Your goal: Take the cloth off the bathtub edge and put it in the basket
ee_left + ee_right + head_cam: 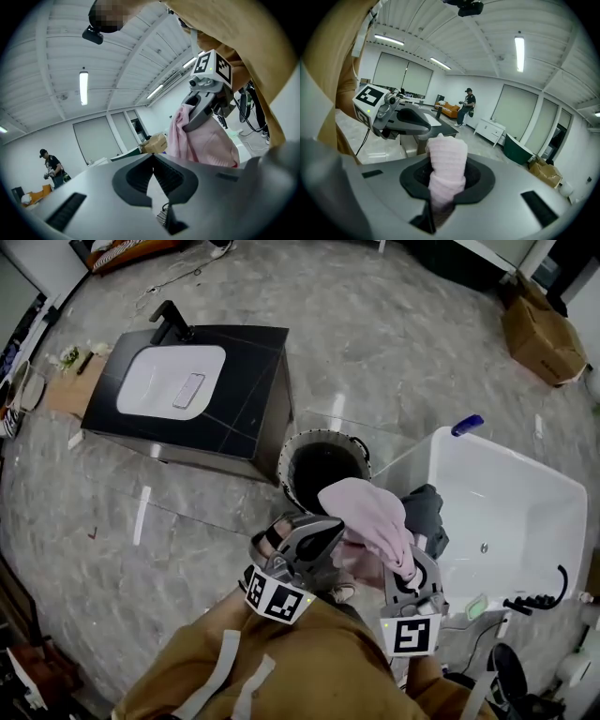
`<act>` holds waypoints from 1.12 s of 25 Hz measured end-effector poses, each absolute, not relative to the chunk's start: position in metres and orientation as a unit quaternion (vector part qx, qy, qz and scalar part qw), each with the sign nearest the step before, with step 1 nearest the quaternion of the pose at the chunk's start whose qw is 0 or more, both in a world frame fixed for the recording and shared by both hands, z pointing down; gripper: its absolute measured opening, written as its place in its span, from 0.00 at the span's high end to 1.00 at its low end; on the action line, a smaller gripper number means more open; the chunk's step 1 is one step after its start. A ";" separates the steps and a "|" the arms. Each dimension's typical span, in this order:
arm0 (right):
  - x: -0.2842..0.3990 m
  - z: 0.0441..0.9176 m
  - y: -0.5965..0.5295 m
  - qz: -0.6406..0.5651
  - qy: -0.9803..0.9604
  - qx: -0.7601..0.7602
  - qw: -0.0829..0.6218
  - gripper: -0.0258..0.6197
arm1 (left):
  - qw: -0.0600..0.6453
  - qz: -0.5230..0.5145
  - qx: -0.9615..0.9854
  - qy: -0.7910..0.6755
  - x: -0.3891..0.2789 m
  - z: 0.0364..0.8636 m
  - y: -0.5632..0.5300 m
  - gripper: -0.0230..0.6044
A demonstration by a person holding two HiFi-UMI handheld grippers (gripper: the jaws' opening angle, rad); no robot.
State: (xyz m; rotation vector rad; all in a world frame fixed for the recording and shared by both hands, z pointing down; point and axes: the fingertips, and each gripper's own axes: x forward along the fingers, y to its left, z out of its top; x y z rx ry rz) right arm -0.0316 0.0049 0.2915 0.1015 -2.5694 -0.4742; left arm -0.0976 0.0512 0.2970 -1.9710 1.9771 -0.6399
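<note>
Grey marbled floor point(394, 324). Black vanity point(253, 381) with white basin point(155, 381) stands beyond and left of the left gripper point(331, 532); cardboard box point(544, 338) far right of it. Ribbed white ceiling point(440, 37) (strip lights point(519, 54) lit).

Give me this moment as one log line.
right tongs: shut on pink cloth | left tongs: shut, empty | basket: cloth not in yet

Staged bathroom set inside a large hall: freestanding tub point(506, 507) and sink unit point(253, 362) on marble floor point(375, 334); ribbed ceiling point(487, 42), strip light point(519, 54), cardboard box point(544, 334).
</note>
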 end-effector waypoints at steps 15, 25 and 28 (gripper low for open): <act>-0.122 0.266 0.026 -0.171 -0.953 0.029 0.249 0.85 | 0.126 -0.193 -0.690 0.686 -0.171 0.298 0.052 0.95; -0.161 0.277 -0.009 -0.198 -0.953 0.006 0.230 0.85 | 0.101 -0.205 -0.667 0.709 -0.185 0.311 0.043 0.95; -0.175 0.297 -0.023 -0.203 -0.950 0.002 0.239 0.85 | 0.086 -0.212 -0.664 0.712 -0.192 0.327 0.039 0.95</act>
